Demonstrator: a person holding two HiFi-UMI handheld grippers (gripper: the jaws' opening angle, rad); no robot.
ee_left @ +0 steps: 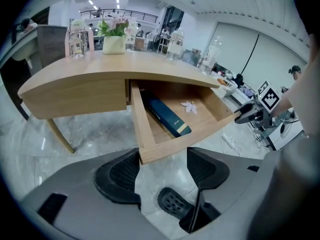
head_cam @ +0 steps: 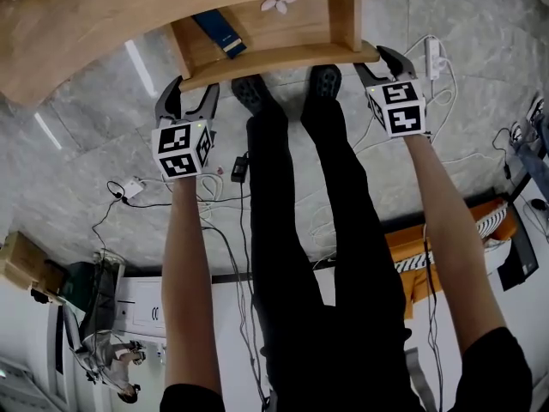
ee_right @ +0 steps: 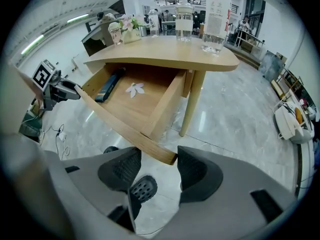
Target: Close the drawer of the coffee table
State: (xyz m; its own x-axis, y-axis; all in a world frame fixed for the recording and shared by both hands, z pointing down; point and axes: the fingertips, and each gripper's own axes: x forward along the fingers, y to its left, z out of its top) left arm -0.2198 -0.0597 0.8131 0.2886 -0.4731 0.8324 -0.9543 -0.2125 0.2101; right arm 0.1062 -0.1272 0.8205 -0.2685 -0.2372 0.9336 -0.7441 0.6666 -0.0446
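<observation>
Looking down in the head view, the pale wooden drawer (head_cam: 274, 58) of the curved light-wood coffee table (head_cam: 77, 24) stands pulled well out, a dark blue book (head_cam: 220, 33) and a small white flower (head_cam: 279, 4) lying inside. At the front panel's left end sits the left gripper (head_cam: 190, 93), at its right end the right gripper (head_cam: 383, 65), one per corner, likely so the push goes in square. Over to the left gripper view: jaws spread wide, the panel's corner between the pads, nothing pinched. Right gripper view, same story: jaws apart, straddling the other corner, no squeeze. Drawer not yet shut
</observation>
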